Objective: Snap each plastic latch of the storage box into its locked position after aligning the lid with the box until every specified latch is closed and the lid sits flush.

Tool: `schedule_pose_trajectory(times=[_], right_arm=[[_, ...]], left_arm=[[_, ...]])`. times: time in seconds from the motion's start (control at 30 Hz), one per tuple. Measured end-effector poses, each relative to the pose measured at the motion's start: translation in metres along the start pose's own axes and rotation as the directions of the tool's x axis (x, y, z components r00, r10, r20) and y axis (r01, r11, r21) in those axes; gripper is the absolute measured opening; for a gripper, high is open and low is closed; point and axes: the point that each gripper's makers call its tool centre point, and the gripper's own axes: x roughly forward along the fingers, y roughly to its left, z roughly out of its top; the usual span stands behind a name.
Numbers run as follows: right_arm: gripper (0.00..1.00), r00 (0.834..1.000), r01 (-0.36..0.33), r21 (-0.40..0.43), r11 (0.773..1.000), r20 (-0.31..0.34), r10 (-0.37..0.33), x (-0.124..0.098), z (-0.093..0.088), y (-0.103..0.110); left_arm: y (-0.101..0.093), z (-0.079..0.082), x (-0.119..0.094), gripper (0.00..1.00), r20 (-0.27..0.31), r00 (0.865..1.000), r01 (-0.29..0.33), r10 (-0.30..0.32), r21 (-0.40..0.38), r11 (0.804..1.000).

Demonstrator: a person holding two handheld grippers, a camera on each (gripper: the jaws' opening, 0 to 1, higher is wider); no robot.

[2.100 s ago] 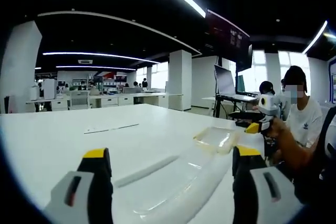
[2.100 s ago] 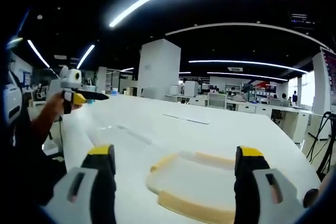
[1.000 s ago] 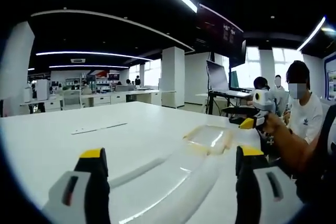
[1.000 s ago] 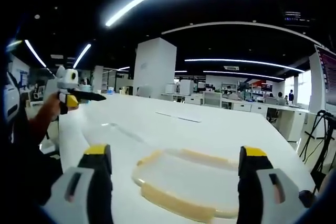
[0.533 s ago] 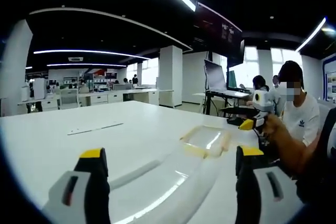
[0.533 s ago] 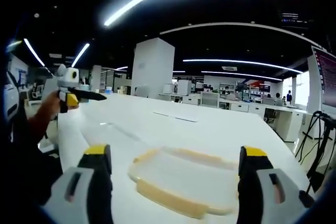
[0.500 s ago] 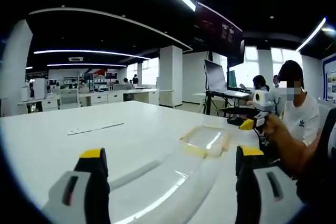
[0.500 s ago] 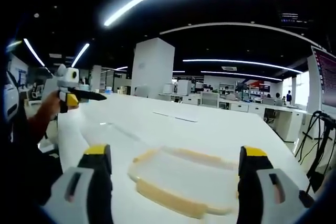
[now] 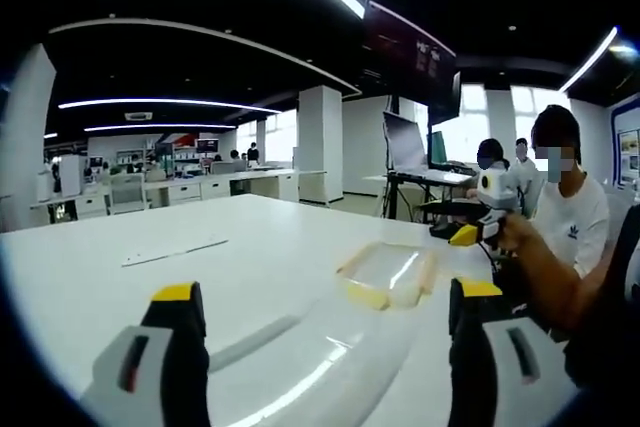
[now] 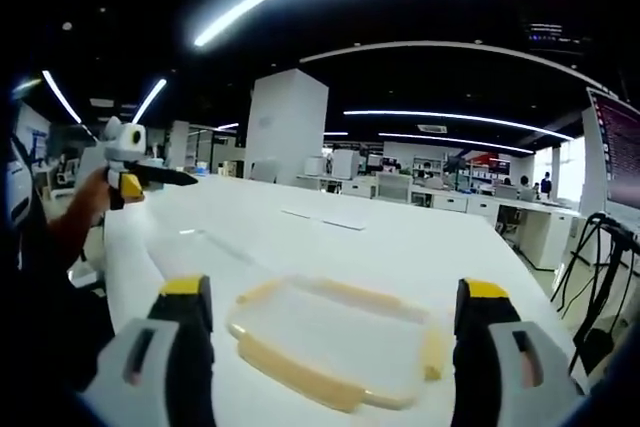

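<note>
right hand-held gripper [image 10: 325,322] frames clear, yellow-latched lid [image 10: 335,339].

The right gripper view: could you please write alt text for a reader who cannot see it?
A clear lid with yellowish latches lies flat on a white table, in front of the open right claw. At far left, a hand holds the left claw above the table edge.

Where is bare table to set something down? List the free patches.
Free: the wide white table between the thin flat strip and the clear box; also the stretch beyond the lid toward the far edge. Crowded: the near edge, where box and lid lie close together.
</note>
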Motion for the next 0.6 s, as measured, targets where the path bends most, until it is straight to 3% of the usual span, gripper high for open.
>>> schedule_pose_trajectory(times=[0.6], right_arm=[[1.0, 1.0, 0.022, -0.018, 1.0, -0.011, -0.022, -0.013, 0.003, -0.015]], left_arm=[[-0.018, 0.008, 0.019, 1.0, -0.011, 0.999, 0.033, -0.033, 0.018, 0.999]])
